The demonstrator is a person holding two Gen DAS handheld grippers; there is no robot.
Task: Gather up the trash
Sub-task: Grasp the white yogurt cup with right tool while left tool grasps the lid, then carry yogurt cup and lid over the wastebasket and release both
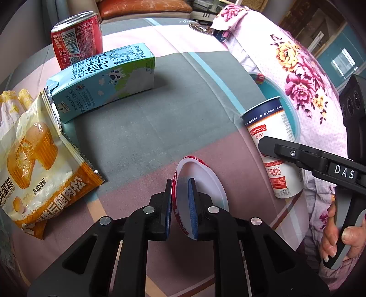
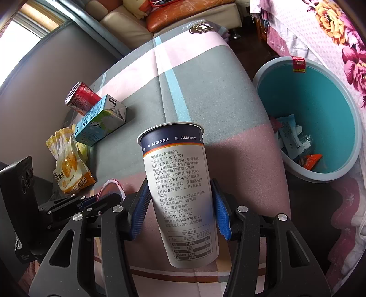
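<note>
My left gripper (image 1: 181, 201) is shut on a round white lid with a red rim (image 1: 203, 182), held on edge just above the checked cloth. My right gripper (image 2: 180, 205) is shut on a tall white and navy yogurt cup (image 2: 180, 189), held upright above the cloth; the cup also shows in the left wrist view (image 1: 274, 148). A teal bin (image 2: 320, 109) with several wrappers inside stands to the right of the cup. A red can (image 1: 76, 38), a light blue milk carton (image 1: 103, 80) and an orange cake wrapper (image 1: 41, 164) lie at the left.
The checked cloth (image 1: 148, 128) covers the table. A flowered pink quilt (image 1: 297, 68) lies along the right side behind the bin. A sofa with an orange cushion (image 2: 183, 16) stands at the far end.
</note>
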